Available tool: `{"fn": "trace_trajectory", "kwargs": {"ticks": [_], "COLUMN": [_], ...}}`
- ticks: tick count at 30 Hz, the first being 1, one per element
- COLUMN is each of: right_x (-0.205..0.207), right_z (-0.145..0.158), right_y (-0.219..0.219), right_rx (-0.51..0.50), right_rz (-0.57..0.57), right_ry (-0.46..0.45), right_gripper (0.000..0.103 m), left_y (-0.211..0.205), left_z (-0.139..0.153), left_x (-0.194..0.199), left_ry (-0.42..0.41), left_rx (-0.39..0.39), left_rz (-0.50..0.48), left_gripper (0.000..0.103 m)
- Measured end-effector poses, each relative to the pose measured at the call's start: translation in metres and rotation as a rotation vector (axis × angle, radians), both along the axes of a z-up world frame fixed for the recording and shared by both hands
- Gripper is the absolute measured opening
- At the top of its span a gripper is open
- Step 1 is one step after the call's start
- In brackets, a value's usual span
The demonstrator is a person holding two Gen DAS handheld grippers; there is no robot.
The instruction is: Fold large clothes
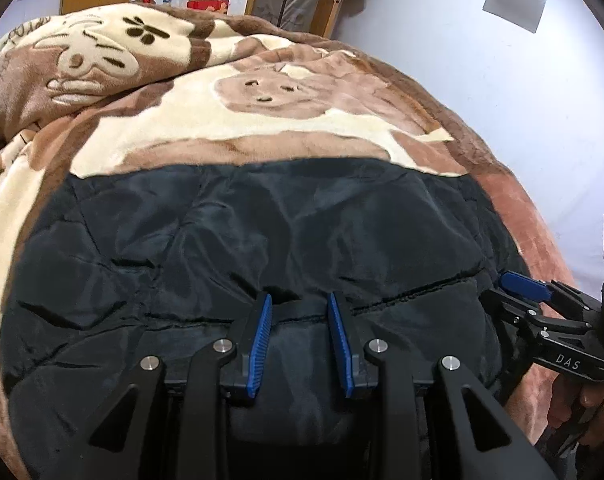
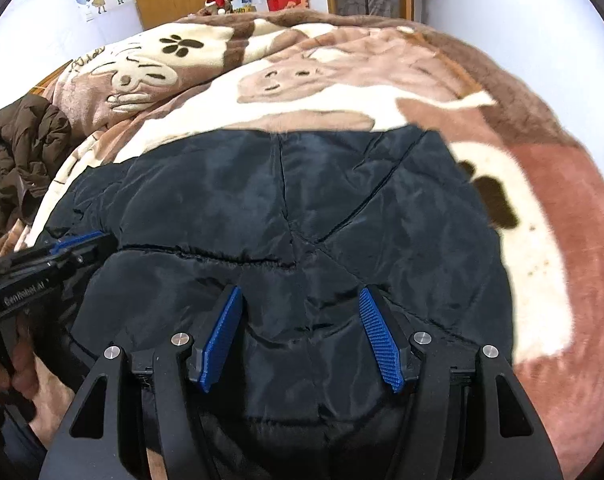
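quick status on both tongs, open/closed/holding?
Left tongs: part open over the black jacket, gripping nothing visible.
Right tongs: open wider above the same jacket, empty.

I am looking at a black jacket of thin woven cloth that is giving off a faint sheen along its quilted creases, and it is lying on a blanket of thick, matt, fuzzy plush. My left gripper is showing matt black plastic links, bright metal pins and ribbed blue pads, and my right gripper is wearing the same rough blue facing.
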State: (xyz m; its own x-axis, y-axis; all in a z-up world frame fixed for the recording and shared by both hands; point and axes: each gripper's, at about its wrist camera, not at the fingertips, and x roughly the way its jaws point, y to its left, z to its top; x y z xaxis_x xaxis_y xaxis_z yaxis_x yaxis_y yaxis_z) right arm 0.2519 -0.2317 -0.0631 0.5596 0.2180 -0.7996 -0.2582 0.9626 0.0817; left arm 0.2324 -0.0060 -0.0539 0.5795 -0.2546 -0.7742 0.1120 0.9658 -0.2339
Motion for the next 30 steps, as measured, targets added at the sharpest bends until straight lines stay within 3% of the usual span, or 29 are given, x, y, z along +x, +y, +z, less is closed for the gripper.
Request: {"fn": "trace_trajectory", "kwargs": {"ticks": [6, 13, 19, 27, 30], "right_x": [-0.018, -0.033, -0.039, -0.011, -0.002], "right_z": [0.016, -0.004, -0.029, -0.047, -0.054], "right_y": [-0.021, -0.069, -0.101, -0.115, -0.119], "right_rx": [-0.036, -0.078, 0.032, 0.151, 0.196], "right_rz": [-0.036, -0.145, -0.19, -0.21, -0.207], "right_ry": [-0.065, -0.04, 0.04, 0.104, 0.125], "right_gripper": [0.062, 0.062, 0.064, 0.075, 0.077], "left_y": [0.041, 0.128, 0.183, 0.193, 0.197], "left_z": [0.021, 0.013, -0.021, -0.05, -0.058], "left_x": [-0.019, -0.051, -0.075, -0.051, -0.042], "left_ry": [-0.05, -0.04, 0.029, 0.068, 0.071], "left_rx": [0.015, 0.058, -0.019, -0.107, -0.115], "left_rz": [0.074, 0.249, 0.382, 0.365, 0.361], "left_gripper": [0.031, 0.031, 0.031, 0.037, 0.049]}}
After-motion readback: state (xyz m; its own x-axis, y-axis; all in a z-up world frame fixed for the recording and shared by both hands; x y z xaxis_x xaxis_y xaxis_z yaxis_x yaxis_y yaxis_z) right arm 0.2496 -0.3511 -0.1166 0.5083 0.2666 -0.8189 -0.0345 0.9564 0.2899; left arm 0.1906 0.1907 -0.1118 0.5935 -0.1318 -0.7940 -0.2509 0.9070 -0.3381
